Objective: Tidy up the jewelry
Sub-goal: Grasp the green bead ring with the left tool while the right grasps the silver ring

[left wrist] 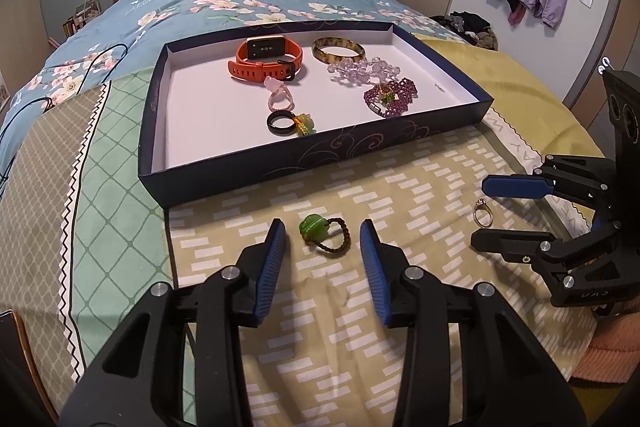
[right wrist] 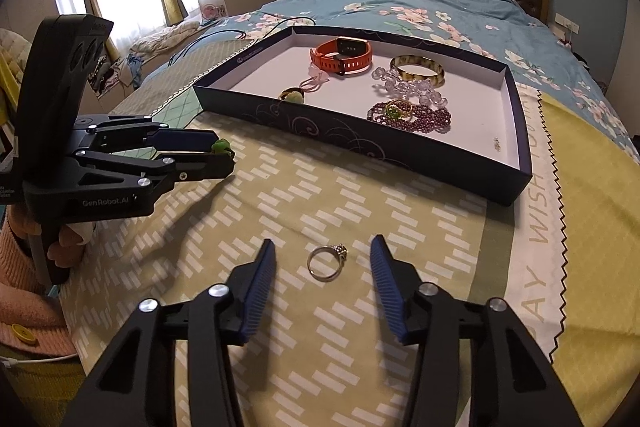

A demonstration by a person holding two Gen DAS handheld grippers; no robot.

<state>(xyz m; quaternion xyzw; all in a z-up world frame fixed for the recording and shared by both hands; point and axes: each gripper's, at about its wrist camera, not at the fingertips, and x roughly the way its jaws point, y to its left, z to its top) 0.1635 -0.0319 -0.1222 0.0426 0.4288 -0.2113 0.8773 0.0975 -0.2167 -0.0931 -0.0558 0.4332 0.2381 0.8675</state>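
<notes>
Blue-padded left gripper (left wrist: 322, 237) stood spread around the green-bead ring (left wrist: 325, 235), pads clear of it. Likewise the right gripper (right wrist: 322, 259) straddled the silver ring (right wrist: 327, 262), untouched. Both rings lay flat on the cloth (right wrist: 360, 207), short of the tray (left wrist: 224, 183).

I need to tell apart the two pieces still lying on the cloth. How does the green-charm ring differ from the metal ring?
The green-charm ring has a dark braided band; the metal ring is a thin shiny band. The green-charm ring carries a chunky green charm, the metal ring a small pale stone setting. The first lies between the left gripper's pads, the second between the right gripper's. Both lie ungripped outside the tray.
</notes>
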